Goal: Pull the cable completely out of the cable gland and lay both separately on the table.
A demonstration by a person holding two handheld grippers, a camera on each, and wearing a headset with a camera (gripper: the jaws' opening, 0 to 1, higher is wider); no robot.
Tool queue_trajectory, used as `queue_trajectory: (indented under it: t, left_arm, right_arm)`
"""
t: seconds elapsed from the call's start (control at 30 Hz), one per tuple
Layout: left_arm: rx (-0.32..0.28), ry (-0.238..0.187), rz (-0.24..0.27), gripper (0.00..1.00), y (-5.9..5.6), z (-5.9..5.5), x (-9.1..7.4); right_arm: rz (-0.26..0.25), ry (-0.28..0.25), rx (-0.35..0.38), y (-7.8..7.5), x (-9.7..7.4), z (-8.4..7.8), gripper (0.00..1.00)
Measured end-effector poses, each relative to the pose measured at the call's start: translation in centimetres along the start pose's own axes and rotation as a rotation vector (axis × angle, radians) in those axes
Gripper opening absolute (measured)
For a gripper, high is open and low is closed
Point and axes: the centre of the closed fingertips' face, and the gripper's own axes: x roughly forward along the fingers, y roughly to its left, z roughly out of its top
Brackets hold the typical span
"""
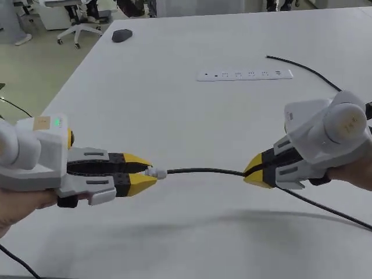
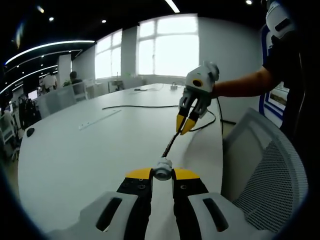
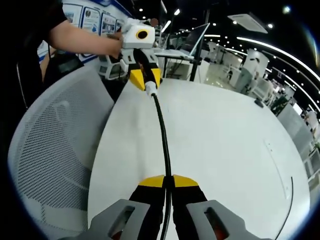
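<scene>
A black cable (image 1: 203, 171) hangs in the air above the white table (image 1: 174, 110), stretched between my two grippers. Its left end sits in a small white cable gland (image 1: 156, 172). My left gripper (image 1: 148, 172) is shut on the gland (image 2: 162, 168), which shows between its yellow tips. My right gripper (image 1: 249, 173) is shut on the cable (image 3: 163, 145) a short way to the right. Behind the right gripper the cable trails off along the table toward the right edge. The left gripper (image 3: 148, 84) appears far off in the right gripper view, and the right gripper (image 2: 186, 125) in the left gripper view.
A white power strip (image 1: 244, 74) lies in the middle of the table, with a second black cable (image 1: 302, 68) running past it at the right. A dark mouse (image 1: 121, 35) sits at the far left. A grey mesh chair (image 3: 55, 145) stands by the table edge.
</scene>
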Motion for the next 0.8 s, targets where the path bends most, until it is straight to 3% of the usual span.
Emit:
queue_trajectory:
  t: [0.2,0.3,0.47,0.63,0.7,0.8]
  left_arm:
    - [-0.062,-0.04,0.066,0.15,0.8,-1.4,-2.7]
    - [-0.101,-0.038,0.095,0.15,1.0,-2.6,-3.8]
    - [-0.123,-0.052,0.141,0.15,1.2,-3.9,-5.0]
    - [-0.168,-0.076,0.185,0.15,1.2,-5.4,-6.0]
    - [-0.209,-0.072,0.193,0.15,0.9,-6.3,-6.4]
    - [-0.217,-0.06,0.203,0.15,0.7,-7.5,-6.7]
  right_arm:
    - [-0.007,-0.016,0.054,-0.7,1.1,0.9,0.0]
    - [-0.024,-0.011,0.089,-1.2,2.3,1.7,0.0]
    - [0.002,-0.044,0.149,-1.7,4.0,3.3,0.0]
    - [0.031,-0.047,0.133,-1.3,6.1,4.8,0.0]
    - [0.04,-0.043,0.121,-1.0,7.1,5.6,0.0]
    - [0.053,-0.044,0.108,-0.5,8.4,6.7,0.0]
